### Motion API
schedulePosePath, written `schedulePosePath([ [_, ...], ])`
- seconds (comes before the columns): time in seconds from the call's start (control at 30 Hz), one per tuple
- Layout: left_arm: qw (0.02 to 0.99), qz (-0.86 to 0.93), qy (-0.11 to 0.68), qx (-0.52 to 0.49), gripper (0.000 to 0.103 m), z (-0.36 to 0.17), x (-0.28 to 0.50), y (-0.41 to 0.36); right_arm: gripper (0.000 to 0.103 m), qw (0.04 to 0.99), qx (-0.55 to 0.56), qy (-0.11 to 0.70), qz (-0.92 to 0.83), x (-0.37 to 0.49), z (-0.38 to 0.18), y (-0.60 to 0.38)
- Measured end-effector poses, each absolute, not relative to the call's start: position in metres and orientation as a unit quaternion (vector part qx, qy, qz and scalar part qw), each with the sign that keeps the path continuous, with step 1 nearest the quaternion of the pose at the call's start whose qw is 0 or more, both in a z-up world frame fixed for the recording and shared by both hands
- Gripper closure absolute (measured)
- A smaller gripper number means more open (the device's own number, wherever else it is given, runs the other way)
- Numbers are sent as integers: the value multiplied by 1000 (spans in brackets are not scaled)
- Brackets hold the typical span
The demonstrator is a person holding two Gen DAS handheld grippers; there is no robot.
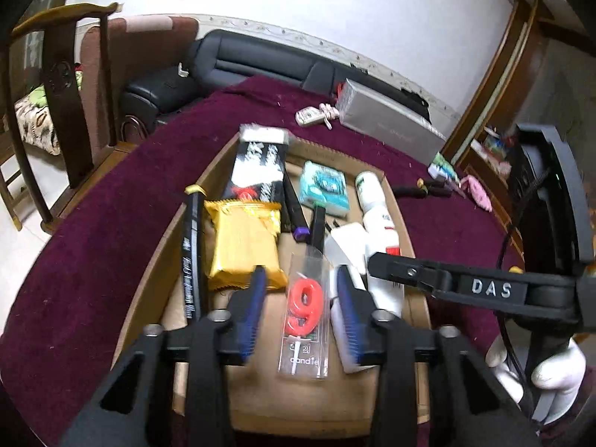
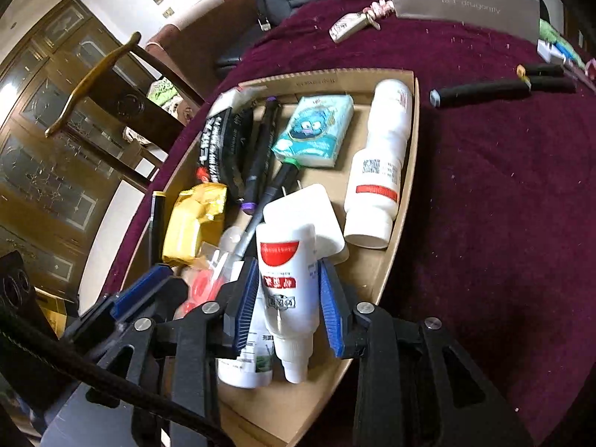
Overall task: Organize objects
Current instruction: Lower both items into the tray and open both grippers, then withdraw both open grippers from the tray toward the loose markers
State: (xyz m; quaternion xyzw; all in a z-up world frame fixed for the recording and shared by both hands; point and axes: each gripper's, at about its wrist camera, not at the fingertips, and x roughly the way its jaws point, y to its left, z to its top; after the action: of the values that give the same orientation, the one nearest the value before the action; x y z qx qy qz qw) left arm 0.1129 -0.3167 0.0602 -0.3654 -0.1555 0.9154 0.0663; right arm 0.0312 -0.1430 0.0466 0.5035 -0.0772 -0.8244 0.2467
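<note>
On the maroon-covered surface (image 2: 484, 186) sat a shallow cardboard tray (image 2: 404, 201), already crowded with small things, and both claws hung over its near end. The left claw (image 1: 301, 300) stood spread, its blue pads either side of a clear packet holding a red number-nine candle (image 1: 303, 307); the packet lay flat on the tray floor and neither pad seemed to press it, so I took it for set down, not gripped. The right claw (image 2: 288, 305) was likewise parted around a white tube with a red label (image 2: 287, 283), which lay cap toward me, partly over a second white tube (image 2: 246, 361). A sliver of gap showed on each side of it, so it looked to be resting on its own.

The rest had been laid lengthwise, I judged to save room: a white bottle (image 2: 380, 164) along the right wall, a teal tissue pack (image 2: 314, 130) at the far end, black markers (image 2: 260, 149) and a black-and-white sachet (image 2: 216, 141) to the left, a yellow foil snack (image 2: 193, 223) beside them, a white plug (image 2: 309, 216) in the middle.

Still outside the tray, well apart on the cloth, were a black marker (image 2: 480, 93), a key fob (image 2: 348, 26) and a grey box (image 2: 462, 3), so the sorting looked well along but unfinished. Anything stacked on the tubes might well slide.
</note>
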Motion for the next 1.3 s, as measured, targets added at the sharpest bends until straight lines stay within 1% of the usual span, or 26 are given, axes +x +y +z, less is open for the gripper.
schedulePosePath([
  [0.03, 63, 917, -159, -360, 56, 63, 115, -319, 67, 244, 495, -69, -831, 32, 52, -146],
  [0.13, 48, 923, -162, -346, 55, 69, 119, -325, 61, 232, 465, -41, -853, 44, 69, -147],
  [0.2, 37, 923, -166, -344, 55, 69, 120, -328, 53, 226, 447, -27, -865, 51, 77, -147],
  [0.27, 30, 922, -170, -346, 55, 68, 122, -329, 51, 214, 428, -8, -878, 60, 85, -142],
  [0.47, 23, 926, -160, -341, 55, 74, 127, -320, 51, 170, 394, 43, -902, 73, 94, -134],
  [0.87, 45, 932, -125, -337, 55, 92, 129, -277, 51, 107, 354, 62, -927, 89, 102, -95],
  [1.0, 50, 931, -116, -341, 55, 94, 127, -264, 47, 96, 336, 68, -935, 95, 107, -86],
  [1.2, 51, 931, -101, -347, 55, 95, 124, -247, 45, 86, 307, 76, -945, 103, 114, -74],
  [1.3, 53, 930, -95, -350, 55, 96, 123, -240, 42, 81, 297, 80, -948, 106, 115, -69],
])
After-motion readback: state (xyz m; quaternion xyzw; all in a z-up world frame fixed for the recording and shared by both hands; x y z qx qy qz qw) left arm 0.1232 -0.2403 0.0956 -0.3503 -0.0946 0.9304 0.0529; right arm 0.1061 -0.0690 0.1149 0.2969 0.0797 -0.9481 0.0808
